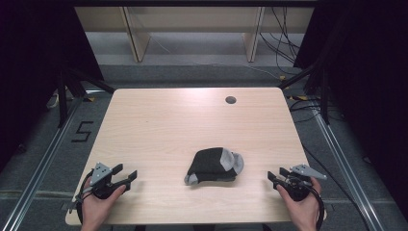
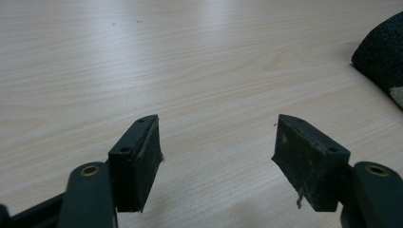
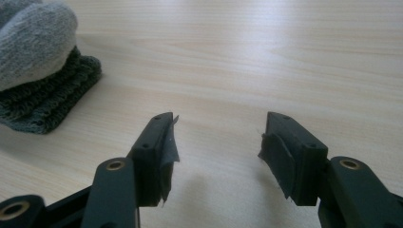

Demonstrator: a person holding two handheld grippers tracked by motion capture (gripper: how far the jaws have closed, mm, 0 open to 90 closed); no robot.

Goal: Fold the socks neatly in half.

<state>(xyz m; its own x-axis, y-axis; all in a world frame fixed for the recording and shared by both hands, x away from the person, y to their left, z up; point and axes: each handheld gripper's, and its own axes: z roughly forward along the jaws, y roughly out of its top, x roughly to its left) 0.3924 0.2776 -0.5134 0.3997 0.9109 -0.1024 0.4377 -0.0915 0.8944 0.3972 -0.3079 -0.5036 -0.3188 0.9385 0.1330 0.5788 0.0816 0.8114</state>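
High view: folded sock [image 1: 214, 166] on counter [image 1: 159, 125], between left claw [image 1: 126, 175] and right claw [image 1: 275, 176], apart from both; both claws wide, empty.

A lab recording bay: black curtains [image 1: 38, 53] flank the table [image 1: 159, 125], floor rails [image 1: 43, 159] and loose cables [image 1: 279, 43] beyond the grippers.

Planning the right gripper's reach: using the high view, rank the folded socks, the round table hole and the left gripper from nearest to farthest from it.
1. Folded socks, just left of the right gripper.
2. Round table hole, at the far edge.
3. Left gripper, across the table's near edge.
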